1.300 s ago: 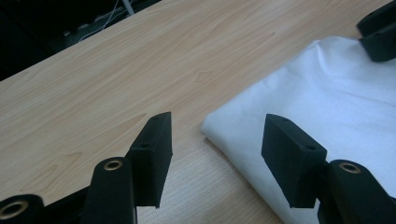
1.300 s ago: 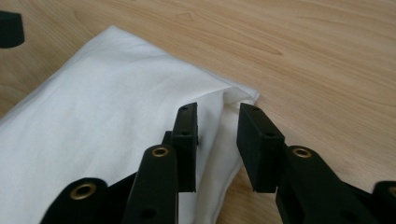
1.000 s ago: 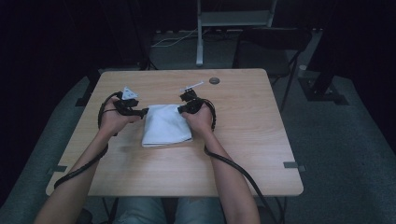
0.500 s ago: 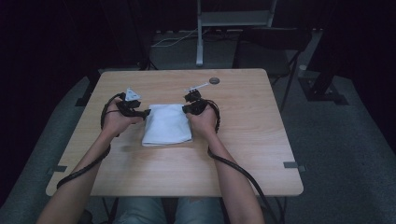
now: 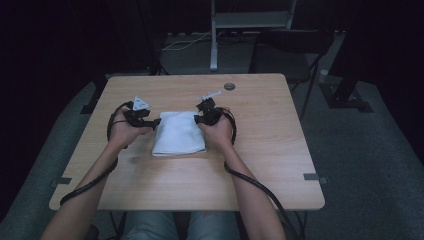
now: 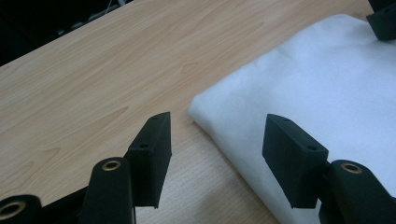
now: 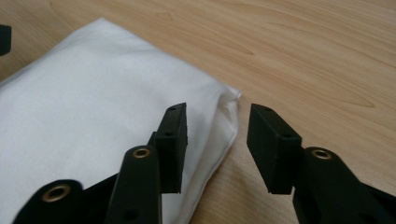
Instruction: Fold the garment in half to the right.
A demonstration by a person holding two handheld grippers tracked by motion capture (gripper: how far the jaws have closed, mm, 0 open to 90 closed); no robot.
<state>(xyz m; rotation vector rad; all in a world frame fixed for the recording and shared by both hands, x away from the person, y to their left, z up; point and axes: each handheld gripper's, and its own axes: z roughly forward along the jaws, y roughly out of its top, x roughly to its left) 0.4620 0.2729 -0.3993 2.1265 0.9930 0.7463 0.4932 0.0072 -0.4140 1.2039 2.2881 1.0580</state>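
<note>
Left gripper (image 5: 150, 121) parked at the left edge of the folded white cloth (image 5: 178, 132), jaws spread and gripping nothing, one finger (image 6: 150, 156) over bare table (image 5: 260, 150), the other (image 6: 292, 156) above the cloth's near corner. Cloth flat on the table's middle, between both grippers. Right gripper (image 5: 201, 116) at the cloth's far right corner, jaws just opened and released, the corner's edge between the fingers (image 7: 173, 140), unpinched.
</note>
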